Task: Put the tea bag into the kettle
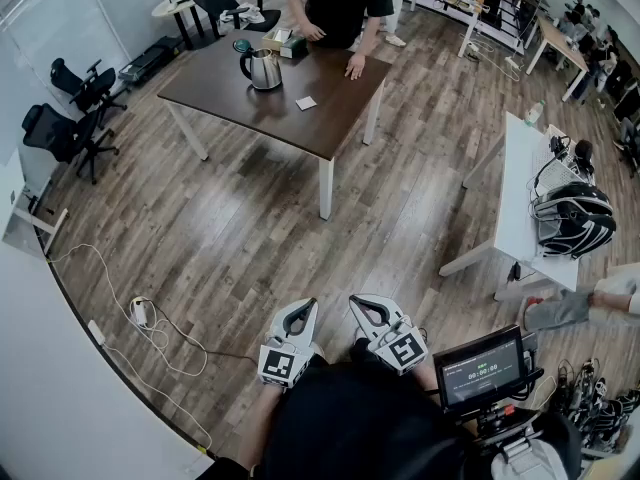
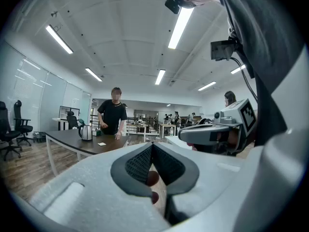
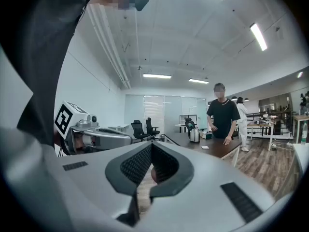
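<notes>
A steel kettle (image 1: 262,69) stands on the dark wooden table (image 1: 230,93) far ahead. The white tea bag (image 1: 306,102) lies flat on the table, just right of the kettle. My left gripper (image 1: 304,308) and right gripper (image 1: 357,304) are held side by side close to my body, far from the table, both shut and empty. The left gripper view shows its jaws (image 2: 152,146) closed, with the kettle (image 2: 86,132) and tea bag (image 2: 102,143) small in the distance. In the right gripper view the jaws (image 3: 151,146) meet too, and the kettle (image 3: 194,135) and tea bag (image 3: 204,147) lie beyond.
A person in black (image 1: 338,3) leans on the table's far side, by a small box (image 1: 285,43). Office chairs (image 1: 70,118) stand at the left. At the right is a white table (image 1: 525,183) with a helmet (image 1: 572,218). A power strip with cable (image 1: 140,313) lies on the floor.
</notes>
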